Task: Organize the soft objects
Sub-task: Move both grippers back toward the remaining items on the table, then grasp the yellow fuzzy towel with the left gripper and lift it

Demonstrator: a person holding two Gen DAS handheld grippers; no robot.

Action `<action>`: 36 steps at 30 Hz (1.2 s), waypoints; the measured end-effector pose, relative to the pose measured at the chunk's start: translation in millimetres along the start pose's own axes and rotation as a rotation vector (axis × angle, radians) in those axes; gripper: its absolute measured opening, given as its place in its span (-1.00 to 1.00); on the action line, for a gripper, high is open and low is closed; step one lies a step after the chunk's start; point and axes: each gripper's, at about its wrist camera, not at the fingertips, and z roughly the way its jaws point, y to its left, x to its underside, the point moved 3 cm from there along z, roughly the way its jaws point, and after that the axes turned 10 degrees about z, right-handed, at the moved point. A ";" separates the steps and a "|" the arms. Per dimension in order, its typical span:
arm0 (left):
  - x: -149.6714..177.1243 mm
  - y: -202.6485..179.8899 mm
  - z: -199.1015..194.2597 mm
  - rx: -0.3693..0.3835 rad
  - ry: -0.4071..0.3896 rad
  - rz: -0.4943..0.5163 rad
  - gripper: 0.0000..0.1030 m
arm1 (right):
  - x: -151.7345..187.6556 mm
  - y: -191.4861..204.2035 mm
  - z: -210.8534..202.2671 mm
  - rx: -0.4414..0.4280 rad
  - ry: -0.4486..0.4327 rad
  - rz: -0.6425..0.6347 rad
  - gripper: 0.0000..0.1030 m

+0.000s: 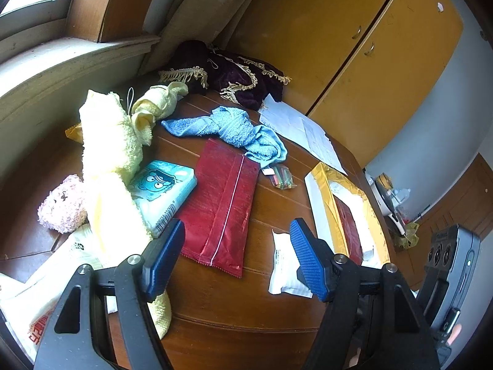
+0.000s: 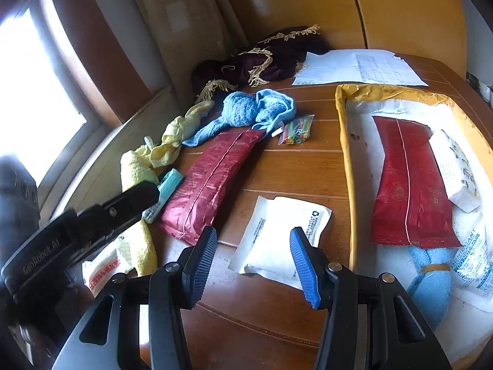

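My left gripper is open above the near end of a red soft pack lying on the wooden table. My right gripper is open just over a white soft packet. A gold-rimmed tray on the right holds another red pack, a rolled blue towel and white packets. A blue towel, yellow towels, a pink plush and a teal tissue pack lie on the left.
A dark purple fringed cloth sits at the far edge beside white paper sheets. A small bag of coloured sticks lies mid-table. Yellow cupboard doors stand behind. A printed plastic bag lies near left.
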 end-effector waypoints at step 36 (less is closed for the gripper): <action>-20.7 97.0 -20.3 -0.183 -0.005 -0.136 0.36 | 10.1 29.2 41.0 0.417 0.006 -0.126 -0.15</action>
